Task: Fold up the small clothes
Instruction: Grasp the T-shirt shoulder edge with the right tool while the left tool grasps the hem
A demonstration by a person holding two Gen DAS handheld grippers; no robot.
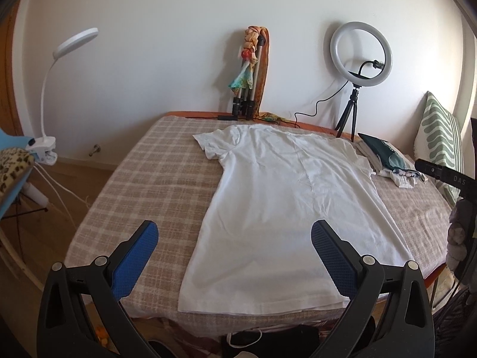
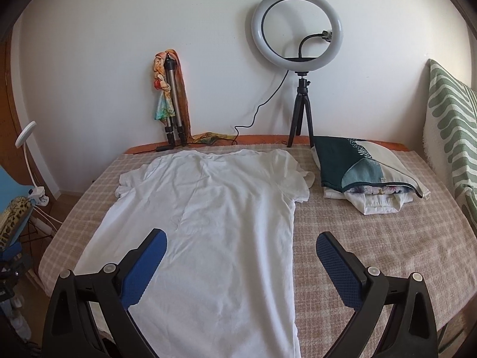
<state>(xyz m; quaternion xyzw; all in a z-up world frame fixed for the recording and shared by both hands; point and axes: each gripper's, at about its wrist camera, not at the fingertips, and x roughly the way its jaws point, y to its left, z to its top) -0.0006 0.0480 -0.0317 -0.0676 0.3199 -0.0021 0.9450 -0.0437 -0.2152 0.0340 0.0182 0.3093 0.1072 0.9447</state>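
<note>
A white T-shirt lies spread flat on the checked beige cloth of the table, collar toward the wall and hem at the near edge. It also shows in the right wrist view. My left gripper is open and empty, held above the shirt's lower left side near the hem. My right gripper is open and empty, above the shirt's lower right edge. Part of the right gripper shows at the right edge of the left wrist view.
A pile of folded clothes lies at the table's far right. A ring light on a tripod and a folded tripod with a scarf stand at the back wall. A patterned cushion leans at the right. A clip lamp stands left.
</note>
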